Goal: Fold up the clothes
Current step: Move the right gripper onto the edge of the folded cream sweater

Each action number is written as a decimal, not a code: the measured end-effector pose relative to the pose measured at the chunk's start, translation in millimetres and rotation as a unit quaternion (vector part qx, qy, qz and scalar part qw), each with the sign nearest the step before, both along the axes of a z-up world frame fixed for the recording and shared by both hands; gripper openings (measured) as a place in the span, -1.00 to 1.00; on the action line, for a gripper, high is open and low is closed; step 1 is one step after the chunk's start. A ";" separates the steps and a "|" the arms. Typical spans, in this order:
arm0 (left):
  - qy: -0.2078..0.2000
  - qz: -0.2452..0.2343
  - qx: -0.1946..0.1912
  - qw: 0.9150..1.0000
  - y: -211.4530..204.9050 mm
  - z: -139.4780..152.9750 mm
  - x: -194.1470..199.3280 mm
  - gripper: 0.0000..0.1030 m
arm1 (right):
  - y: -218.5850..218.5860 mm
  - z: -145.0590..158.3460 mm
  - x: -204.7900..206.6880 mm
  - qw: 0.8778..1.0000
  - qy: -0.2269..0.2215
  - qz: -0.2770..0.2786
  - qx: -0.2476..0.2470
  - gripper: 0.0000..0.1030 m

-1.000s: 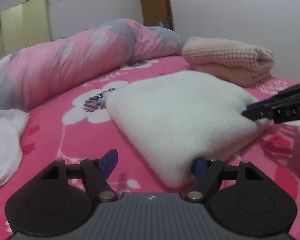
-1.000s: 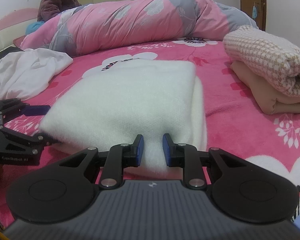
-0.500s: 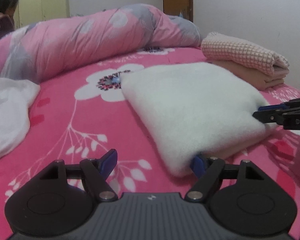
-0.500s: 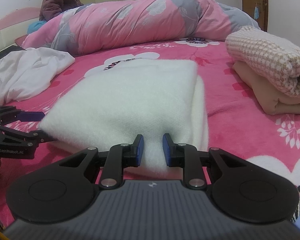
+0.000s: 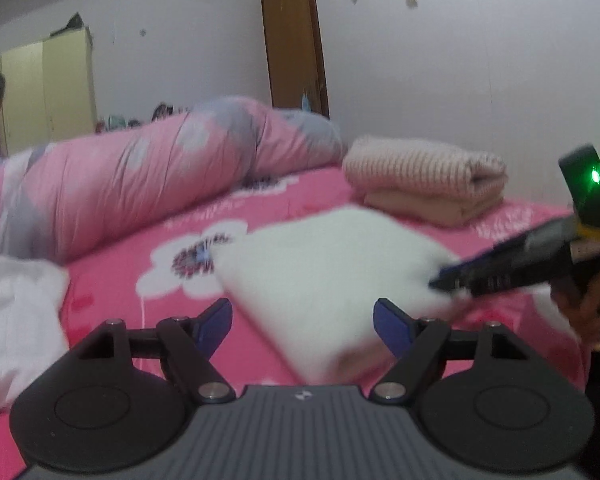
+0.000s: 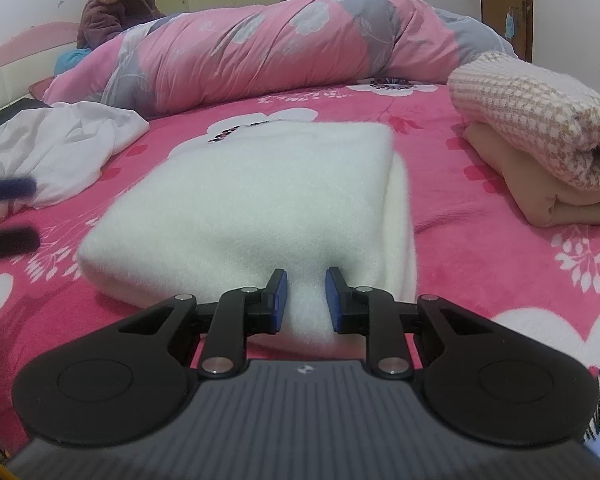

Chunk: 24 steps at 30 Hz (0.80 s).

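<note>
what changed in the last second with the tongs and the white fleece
The left tongs, wide open, pulled up and away from the folded white fleece; a second ago one finger touched its near corner, and now nothing is between them. The right tongs stayed pinched on the fleece's near edge. The fleece, the folded stack and the white garment lie as before.

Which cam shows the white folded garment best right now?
Right wrist: the white garment is sharp, centred, and the right gripper pinches its near edge. Left wrist shows it motion-blurred, partly behind the open left gripper.
</note>
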<state>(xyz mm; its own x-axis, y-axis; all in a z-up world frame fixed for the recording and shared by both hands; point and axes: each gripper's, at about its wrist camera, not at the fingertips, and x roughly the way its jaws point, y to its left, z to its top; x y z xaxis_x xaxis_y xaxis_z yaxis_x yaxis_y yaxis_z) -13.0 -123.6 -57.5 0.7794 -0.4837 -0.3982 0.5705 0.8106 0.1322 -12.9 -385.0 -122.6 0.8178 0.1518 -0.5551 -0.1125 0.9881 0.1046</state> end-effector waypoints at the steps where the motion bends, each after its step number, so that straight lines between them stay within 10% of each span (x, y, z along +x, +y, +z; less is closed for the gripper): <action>1: -0.002 -0.002 -0.002 1.000 -5.3 0.9 4.0 0.53 | 0.2 0.3 -0.3 1.000 0.000 0.000 0.000 -0.62; 10: 0.071 -0.008 0.028 0.997 -43.7 -30.9 43.0 0.28 | -0.1 1.1 0.4 1.000 0.004 0.000 0.002 -0.61; 24: 0.049 -0.008 0.032 0.998 -44.2 -45.1 36.2 0.35 | 3.9 51.5 16.7 1.000 -0.025 0.007 -0.011 -0.59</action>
<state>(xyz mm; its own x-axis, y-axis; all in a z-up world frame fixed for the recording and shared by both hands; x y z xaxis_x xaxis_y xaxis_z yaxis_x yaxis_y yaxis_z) 23.2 -167.8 -102.6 0.7282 -0.4666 -0.5020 0.5955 0.7933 0.1265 3.7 -381.2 -71.1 0.8421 0.1516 -0.5176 -0.1308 0.9884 0.0767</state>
